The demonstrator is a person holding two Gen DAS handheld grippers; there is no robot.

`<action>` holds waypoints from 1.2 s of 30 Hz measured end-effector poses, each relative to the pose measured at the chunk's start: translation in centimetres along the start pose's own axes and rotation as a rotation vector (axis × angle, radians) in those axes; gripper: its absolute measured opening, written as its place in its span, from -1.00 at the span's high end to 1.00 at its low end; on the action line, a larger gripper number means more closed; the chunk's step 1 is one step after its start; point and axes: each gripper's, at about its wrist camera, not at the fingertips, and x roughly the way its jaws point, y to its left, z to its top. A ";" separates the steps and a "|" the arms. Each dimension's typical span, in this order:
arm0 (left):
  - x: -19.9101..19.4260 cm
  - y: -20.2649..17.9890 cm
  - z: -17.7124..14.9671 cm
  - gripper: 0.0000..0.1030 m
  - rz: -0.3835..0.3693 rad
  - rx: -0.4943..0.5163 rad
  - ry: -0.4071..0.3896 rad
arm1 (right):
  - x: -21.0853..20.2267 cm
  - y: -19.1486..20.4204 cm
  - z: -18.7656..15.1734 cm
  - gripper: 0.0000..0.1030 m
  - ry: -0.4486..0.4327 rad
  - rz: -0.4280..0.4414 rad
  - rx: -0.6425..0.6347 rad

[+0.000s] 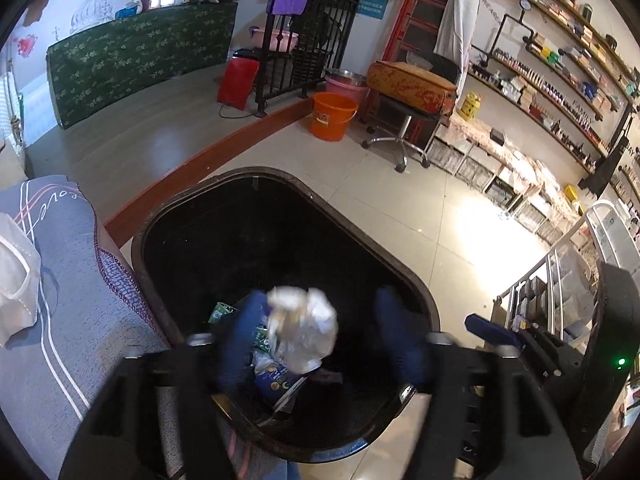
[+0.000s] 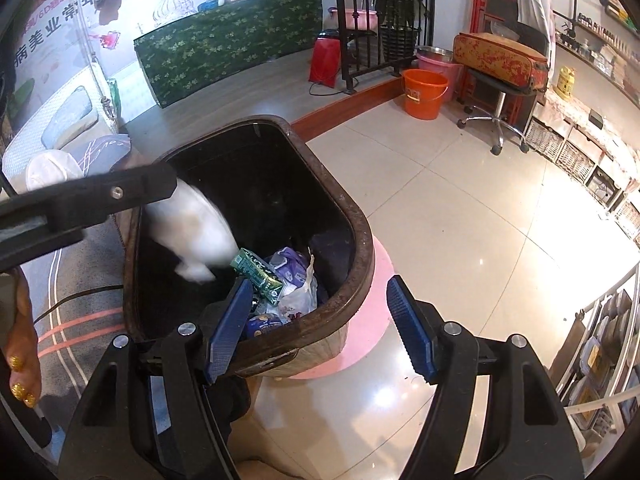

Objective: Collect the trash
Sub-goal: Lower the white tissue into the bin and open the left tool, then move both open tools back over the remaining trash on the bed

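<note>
A black waste bin [image 1: 404,268] with a worn brown rim [image 2: 362,248] stands on the tiled floor beside a grey-covered bed. My left gripper [image 1: 320,300] hangs over the bin with its blue fingers [image 1: 240,336] wide apart. A crumpled white wad [image 1: 304,324], blurred, is loose between them, touching neither pad that I can see. In the right wrist view the wad [image 2: 192,224] is a white smear just inside the bin, below the left gripper's black arm [image 2: 100,196]. My right gripper [image 2: 320,284] is open and empty at the bin's near rim. A green carton [image 2: 258,270] and a purple packet [image 2: 290,266] lie inside.
The grey bed cover [image 1: 68,300] with a white mask [image 1: 16,280] on it borders the bin's left side. An orange bucket [image 1: 332,116], a wheeled stool [image 1: 400,136] and low shelves [image 1: 520,184] stand beyond. A hand with gold nails [image 2: 20,344] shows at lower left.
</note>
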 end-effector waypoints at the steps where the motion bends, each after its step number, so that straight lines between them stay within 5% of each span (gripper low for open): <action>1: -0.3 0.1 -0.1 -0.55 -0.013 -0.014 -0.015 | 0.1 0.0 0.0 -0.35 0.001 0.000 0.000; 3: -0.7 0.0 -0.3 -0.73 -0.019 -0.027 -0.027 | 0.2 0.2 0.0 -0.35 0.005 -0.001 0.001; 9: -1.6 0.0 -0.7 -0.82 0.032 -0.034 -0.039 | 0.2 0.0 0.2 -0.53 -0.001 -0.006 0.015; 27: -5.6 3.5 -3.1 -0.88 0.112 -0.126 -0.088 | 0.3 2.2 0.6 -0.56 0.007 0.028 -0.011; 36: -8.4 6.4 -4.5 -0.88 0.228 -0.201 -0.124 | -0.3 5.6 0.6 -0.56 0.001 0.084 -0.068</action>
